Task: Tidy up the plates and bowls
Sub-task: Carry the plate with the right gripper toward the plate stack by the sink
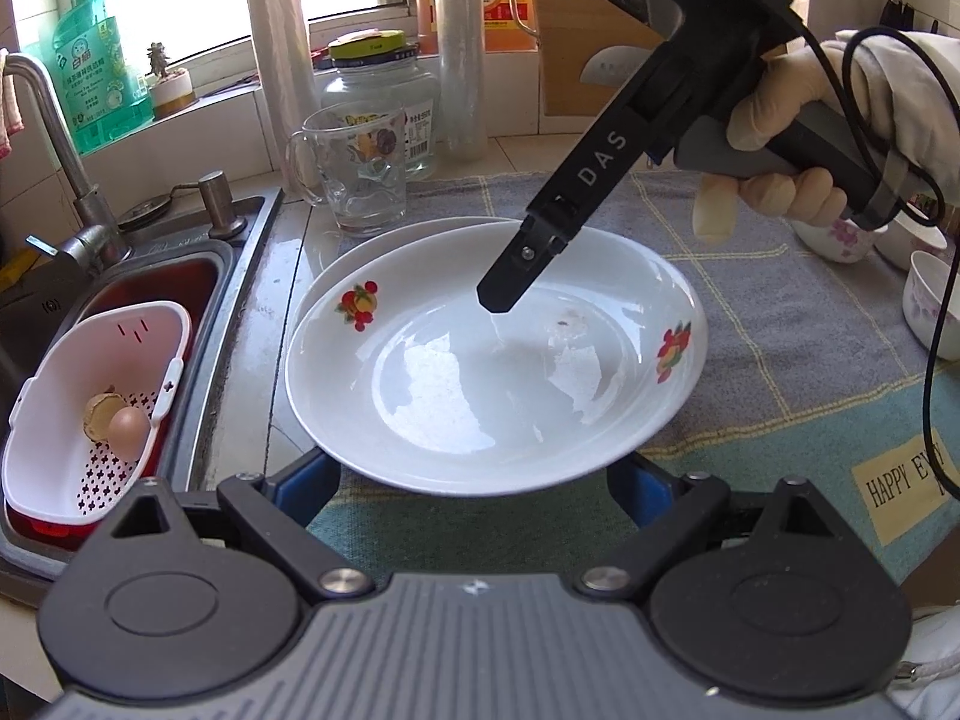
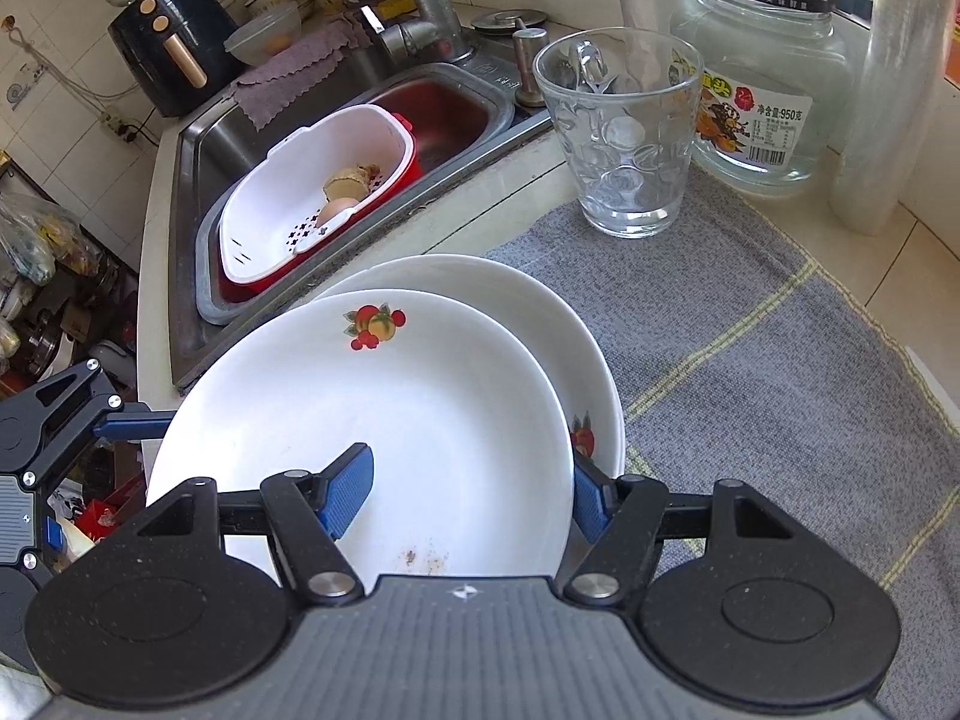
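Observation:
A white plate with fruit prints [image 1: 480, 372] [image 2: 384, 420] lies on a second white plate [image 1: 372, 246] [image 2: 540, 312] on the grey cloth beside the sink. My left gripper [image 1: 474, 480] is open, its blue fingers [image 1: 306, 483] on either side of the top plate's near rim, partly hidden beneath it. My right gripper [image 2: 468, 498] is open and straddles the top plate's rim, one blue pad [image 2: 348, 492] over the plate, the other outside it. In the left wrist view its black finger [image 1: 510, 282] points into the plate. Small flowered bowls [image 1: 840, 237] stand at far right.
A glass mug [image 1: 354, 174] [image 2: 624, 138] and a glass jar [image 1: 384, 90] [image 2: 762, 72] stand behind the plates. The sink [image 1: 252, 276] [image 2: 198, 192] on the left holds a white colander [image 1: 90, 396] [image 2: 306, 192] with an egg. Plastic rolls [image 1: 279, 60] stand at the back.

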`<state>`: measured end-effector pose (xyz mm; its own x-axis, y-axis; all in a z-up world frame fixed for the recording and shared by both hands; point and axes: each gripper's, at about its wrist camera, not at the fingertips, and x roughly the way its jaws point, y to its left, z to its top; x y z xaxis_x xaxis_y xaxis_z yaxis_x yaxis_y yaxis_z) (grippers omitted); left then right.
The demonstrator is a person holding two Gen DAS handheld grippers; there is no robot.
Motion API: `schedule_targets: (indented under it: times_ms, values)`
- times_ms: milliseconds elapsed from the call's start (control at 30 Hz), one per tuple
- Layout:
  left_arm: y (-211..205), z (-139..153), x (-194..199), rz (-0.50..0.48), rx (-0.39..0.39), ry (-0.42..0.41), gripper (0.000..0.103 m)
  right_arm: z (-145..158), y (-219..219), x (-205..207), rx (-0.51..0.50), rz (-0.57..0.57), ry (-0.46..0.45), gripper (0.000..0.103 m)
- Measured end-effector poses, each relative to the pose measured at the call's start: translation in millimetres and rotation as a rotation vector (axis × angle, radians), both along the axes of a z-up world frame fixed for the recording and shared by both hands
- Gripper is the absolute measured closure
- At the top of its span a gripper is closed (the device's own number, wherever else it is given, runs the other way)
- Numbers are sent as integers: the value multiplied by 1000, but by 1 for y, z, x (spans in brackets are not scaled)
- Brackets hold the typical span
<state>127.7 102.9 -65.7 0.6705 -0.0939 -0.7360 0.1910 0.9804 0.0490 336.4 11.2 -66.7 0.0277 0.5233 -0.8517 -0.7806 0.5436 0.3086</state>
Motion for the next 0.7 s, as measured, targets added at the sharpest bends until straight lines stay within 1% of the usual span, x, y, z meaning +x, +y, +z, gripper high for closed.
schedule_targets:
  times_ms: [300, 533, 633, 700]
  values:
    - [5, -4, 6, 12, -7, 4, 8, 9, -9, -4, 7, -25, -9, 30]
    - [6, -7, 9, 4, 10, -4, 8, 14, -15, -6, 8, -42, -20, 29]
    - [6, -7, 9, 0, 3, -4, 8, 17, -13, -12, -4, -38, -39, 23]
    - [6, -8, 10, -1, 0, -3, 8, 17, -12, -15, -14, -28, -52, 16]
